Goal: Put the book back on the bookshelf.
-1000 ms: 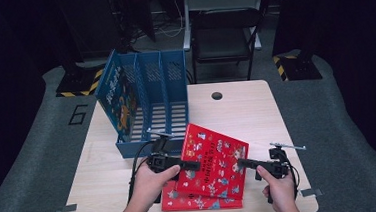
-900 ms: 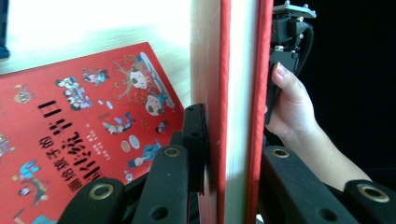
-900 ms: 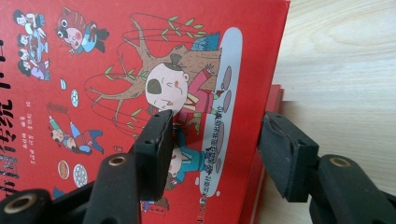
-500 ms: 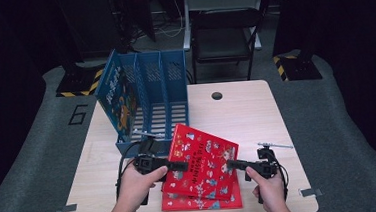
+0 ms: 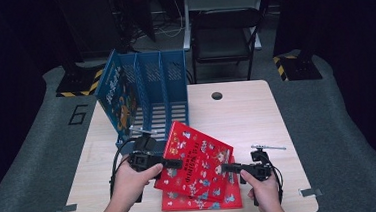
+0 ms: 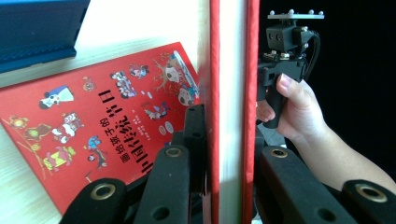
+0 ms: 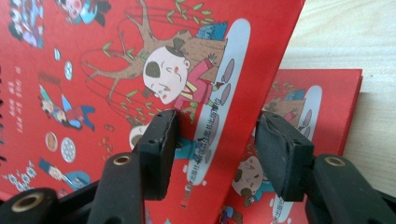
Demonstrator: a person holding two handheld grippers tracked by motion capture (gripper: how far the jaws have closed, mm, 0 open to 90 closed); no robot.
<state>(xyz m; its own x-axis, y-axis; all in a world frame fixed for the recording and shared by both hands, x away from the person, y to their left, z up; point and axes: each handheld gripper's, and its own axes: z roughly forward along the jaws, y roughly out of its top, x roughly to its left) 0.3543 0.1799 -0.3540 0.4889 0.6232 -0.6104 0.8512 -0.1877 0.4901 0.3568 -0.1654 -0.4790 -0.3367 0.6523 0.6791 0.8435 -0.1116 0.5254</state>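
A red picture book (image 5: 195, 160) is tilted up off the table, and my left gripper (image 5: 177, 163) is shut on its left edge. In the left gripper view the jaws (image 6: 229, 154) pinch that book edge-on (image 6: 229, 93). A second red book (image 5: 203, 202) lies flat beneath it. My right gripper (image 5: 225, 167) straddles the raised book's right edge (image 7: 140, 60). Its jaws have just been closing, with one pad over the cover and the other standing off behind, above the lower book (image 7: 317, 102).
A blue file rack (image 5: 150, 98) with upright dividers stands at the back left of the wooden table (image 5: 247, 117). A black chair (image 5: 225, 28) sits behind the table. The person's other hand and gripper (image 6: 285, 42) appear in the left gripper view.
Both hands have shifted left, carrying the raised red book closer to the blue rack. The right gripper's jaws have narrowed around the book's edge.
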